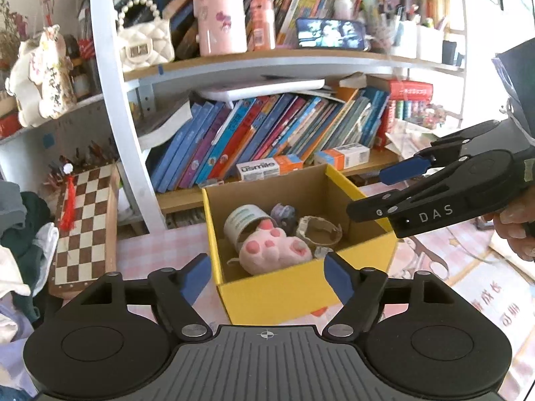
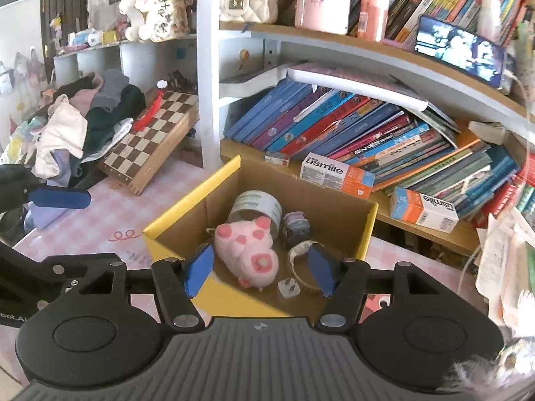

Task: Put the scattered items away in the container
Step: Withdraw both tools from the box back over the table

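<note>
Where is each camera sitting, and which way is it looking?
Left wrist: sits on the left gripper, looking forward and down into the yellow box from its near side; the right gripper and a hand show at right.
Right wrist: sits on the right gripper, looking down into the box from above its near wall; one blue left-gripper finger shows at left.
Shared: box, pink plush paw, bookshelf.

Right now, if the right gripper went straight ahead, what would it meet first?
Probably the pink plush lying in the yellow box; the right gripper is open and empty just above it, though depth is unclear.
</note>
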The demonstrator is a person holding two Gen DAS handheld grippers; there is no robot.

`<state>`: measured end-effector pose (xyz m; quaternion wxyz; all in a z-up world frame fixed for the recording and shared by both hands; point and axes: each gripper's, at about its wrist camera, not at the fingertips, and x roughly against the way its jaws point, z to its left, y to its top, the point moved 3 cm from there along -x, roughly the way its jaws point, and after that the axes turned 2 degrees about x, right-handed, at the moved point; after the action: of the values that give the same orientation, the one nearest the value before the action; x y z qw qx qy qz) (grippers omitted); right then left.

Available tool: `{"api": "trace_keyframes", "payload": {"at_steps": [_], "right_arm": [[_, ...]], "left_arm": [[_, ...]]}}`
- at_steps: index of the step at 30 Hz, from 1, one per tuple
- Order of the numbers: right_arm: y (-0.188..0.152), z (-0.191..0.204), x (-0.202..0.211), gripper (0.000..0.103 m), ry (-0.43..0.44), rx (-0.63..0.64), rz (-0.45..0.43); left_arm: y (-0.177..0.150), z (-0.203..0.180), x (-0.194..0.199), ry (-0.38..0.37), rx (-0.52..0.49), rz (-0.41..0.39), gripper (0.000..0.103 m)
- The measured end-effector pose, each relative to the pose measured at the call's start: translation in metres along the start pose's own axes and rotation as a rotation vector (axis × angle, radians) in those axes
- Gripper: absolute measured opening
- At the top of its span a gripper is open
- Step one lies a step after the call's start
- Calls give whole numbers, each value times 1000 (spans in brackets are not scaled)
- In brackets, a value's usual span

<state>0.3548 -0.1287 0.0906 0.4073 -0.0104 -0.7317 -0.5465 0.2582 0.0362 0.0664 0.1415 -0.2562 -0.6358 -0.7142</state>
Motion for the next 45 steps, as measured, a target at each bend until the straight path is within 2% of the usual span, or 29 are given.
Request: {"api": "trace_keyframes", "payload": {"at_steps": [10, 23, 33, 37, 45], "right_arm": [[-40, 28, 48, 65, -47, -59, -26], [-95, 53, 99, 72, -138, -127, -88], [-147, 84, 111, 74, -163, -114, -31], [-165, 96, 111, 79, -181, -117, -13], [-191, 121, 106, 84, -170, -123, 50]], "left_arm": [[-35, -2, 42, -5, 6, -18, 83], [-79, 3, 84, 42, 90, -38, 86], [-123, -1, 103, 84, 111, -3, 86], [-139, -3, 105, 94, 118, 25, 87], [-158, -20, 103, 77, 84, 69, 89]]}}
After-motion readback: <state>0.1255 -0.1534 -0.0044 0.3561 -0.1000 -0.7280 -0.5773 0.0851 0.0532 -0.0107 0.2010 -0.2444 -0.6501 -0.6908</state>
